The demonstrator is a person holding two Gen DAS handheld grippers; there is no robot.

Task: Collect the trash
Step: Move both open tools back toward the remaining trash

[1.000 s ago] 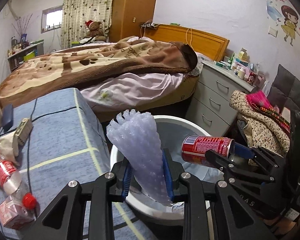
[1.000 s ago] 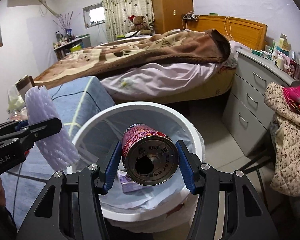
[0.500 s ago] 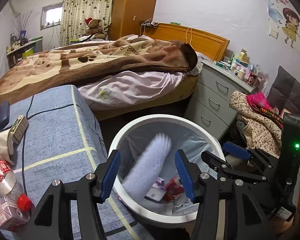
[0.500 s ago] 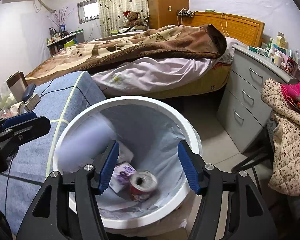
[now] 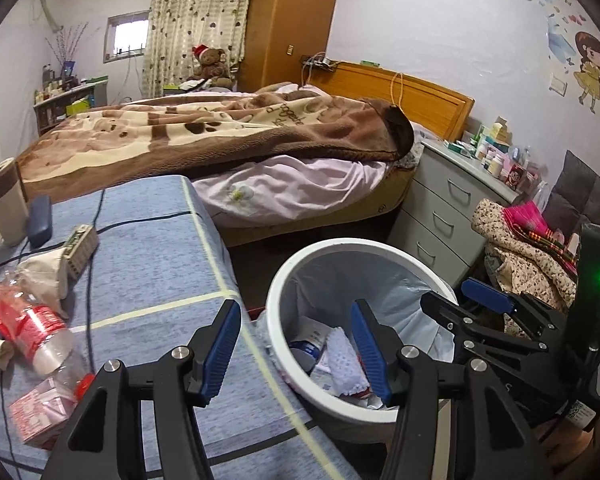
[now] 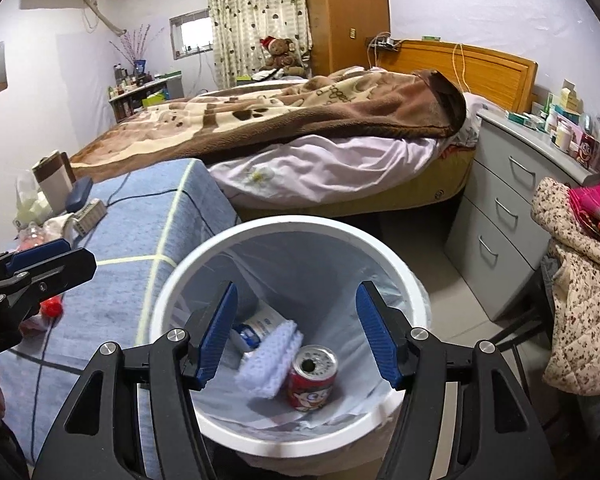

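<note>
A white trash bin (image 6: 188, 272) lined with a clear bag stands beside the blue table; it also shows in the left wrist view (image 5: 284, 280). Inside it lie a red can (image 6: 312, 376), white foam netting (image 6: 272, 360) and other scraps. My right gripper (image 6: 296, 332) is open and empty above the bin. My left gripper (image 5: 296, 352) is open and empty over the bin's left rim. On the table lie a crushed plastic bottle with a red label (image 5: 28, 328) and a pink carton (image 5: 40, 412).
The blue-clothed table (image 5: 148, 264) also carries a cable, a power strip (image 5: 80, 246), a dark case (image 5: 40, 220) and a cup (image 5: 4, 200). A bed (image 5: 220, 140) lies behind. Grey drawers (image 5: 448, 216) and a chair with clothes (image 5: 528, 248) stand to the right.
Both grippers opened. The left let go of the foam netting and the right let go of the red can; both fell into the bin and now lie at its bottom.
</note>
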